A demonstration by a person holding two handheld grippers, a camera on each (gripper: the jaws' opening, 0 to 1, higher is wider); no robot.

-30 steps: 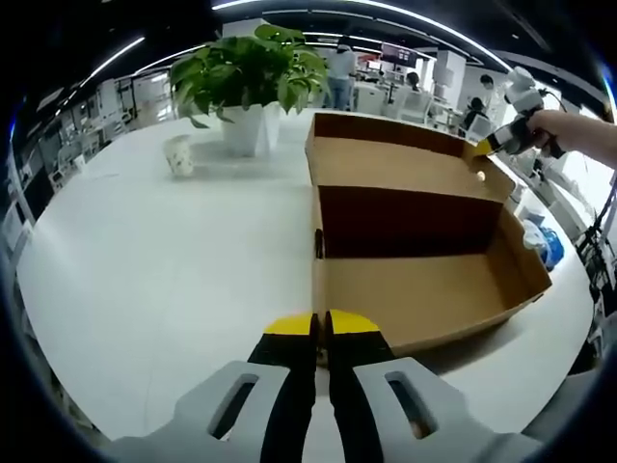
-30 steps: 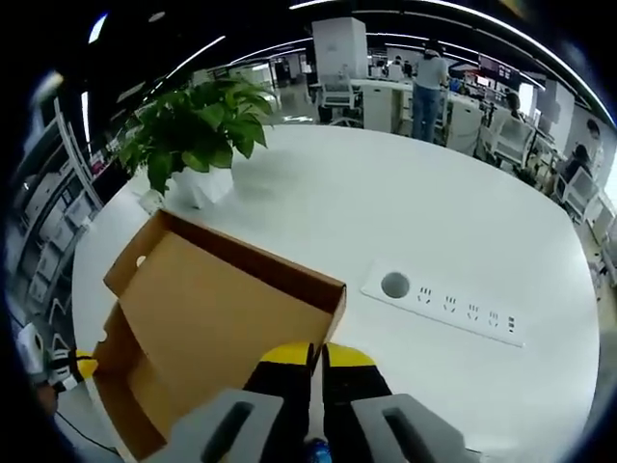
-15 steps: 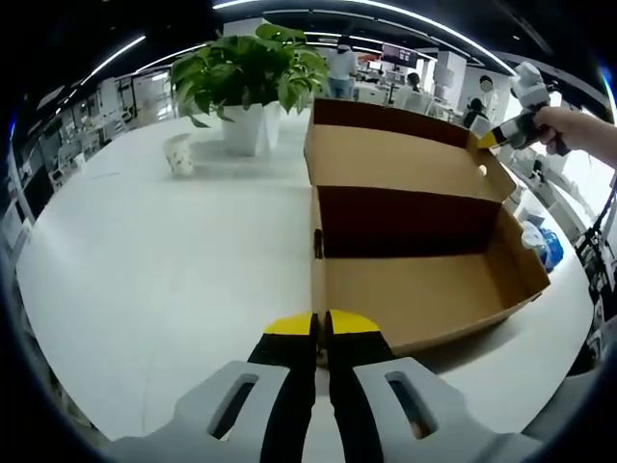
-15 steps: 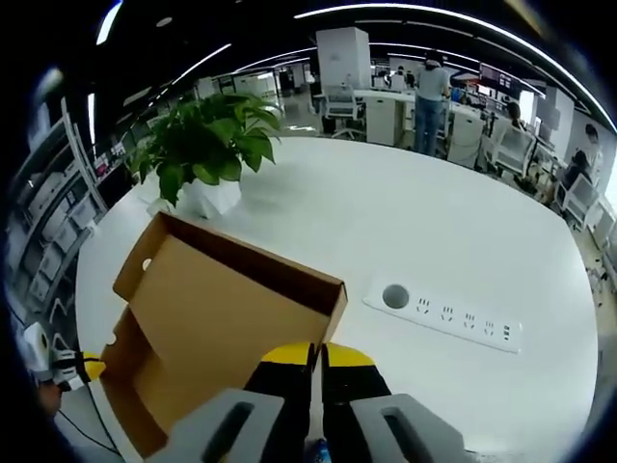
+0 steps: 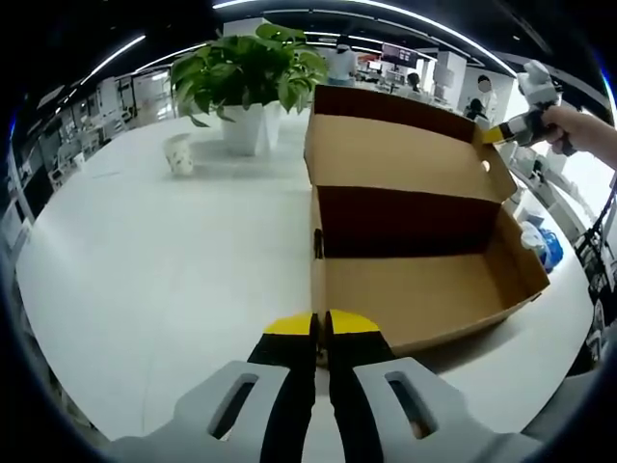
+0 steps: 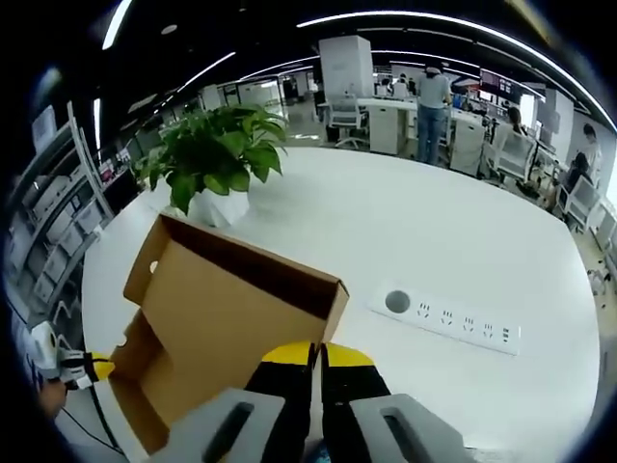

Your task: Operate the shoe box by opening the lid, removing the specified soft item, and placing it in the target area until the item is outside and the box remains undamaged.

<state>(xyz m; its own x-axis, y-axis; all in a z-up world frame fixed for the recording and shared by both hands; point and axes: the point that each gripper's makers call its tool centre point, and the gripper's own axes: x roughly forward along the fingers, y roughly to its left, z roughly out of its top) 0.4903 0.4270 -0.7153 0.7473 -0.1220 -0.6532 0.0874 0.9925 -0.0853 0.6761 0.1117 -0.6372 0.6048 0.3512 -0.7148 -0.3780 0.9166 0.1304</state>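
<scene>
**Lid up, box looks empty**

Left to right: our left gripper [image 5: 320,323], jaws together, holds nothing beside the brown cardboard shoe box [image 5: 424,289]. Right gripper [image 5: 494,135] pinches the hinged lid [image 5: 400,154]; we should ease it back, avoiding creases. Soft item unseen.

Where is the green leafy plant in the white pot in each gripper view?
Left gripper view: the green leafy plant in the white pot stands upper centre-left, left of the raised lid.
Right gripper view: it stands upper left, beyond the box.
Shared landmark: the open brown cardboard shoe box.
</scene>
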